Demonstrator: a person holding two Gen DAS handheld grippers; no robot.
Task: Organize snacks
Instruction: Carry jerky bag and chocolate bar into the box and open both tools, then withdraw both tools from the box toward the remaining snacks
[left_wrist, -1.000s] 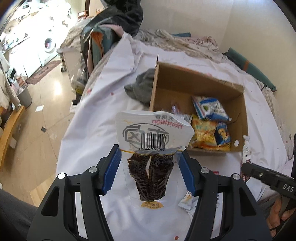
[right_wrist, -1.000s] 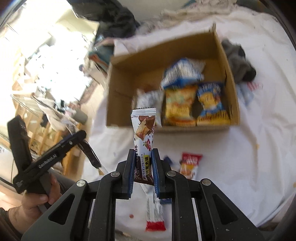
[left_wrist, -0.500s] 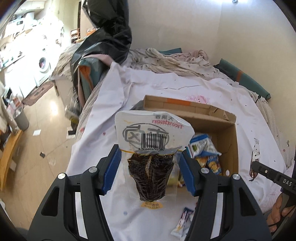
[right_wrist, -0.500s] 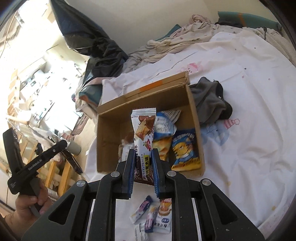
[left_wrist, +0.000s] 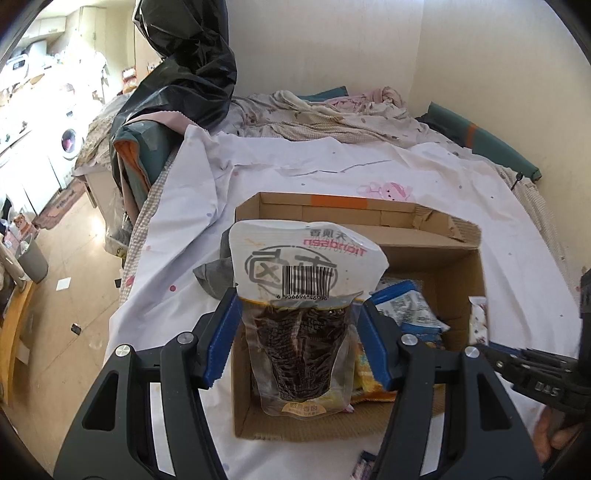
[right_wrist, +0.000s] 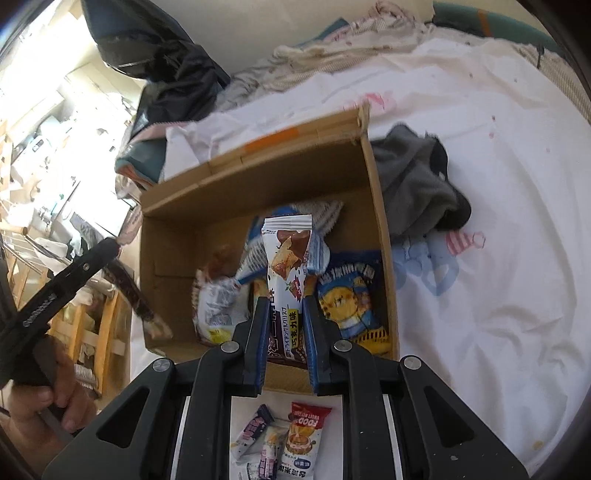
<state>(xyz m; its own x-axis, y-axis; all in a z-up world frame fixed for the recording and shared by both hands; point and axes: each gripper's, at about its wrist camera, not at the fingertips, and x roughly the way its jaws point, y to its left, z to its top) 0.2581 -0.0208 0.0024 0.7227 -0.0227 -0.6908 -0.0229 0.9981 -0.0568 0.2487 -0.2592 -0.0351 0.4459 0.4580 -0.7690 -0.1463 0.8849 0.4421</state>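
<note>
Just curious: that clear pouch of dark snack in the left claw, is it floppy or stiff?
The pouch probably is fairly stiff: it stands upright above the left claw without drooping. Its glossy film looks slippery. It likely weighs little for its size.

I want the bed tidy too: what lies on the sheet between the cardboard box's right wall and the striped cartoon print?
In the right wrist view, a crumpled grey garment lies on the sheet there, against the cardboard box.
</note>
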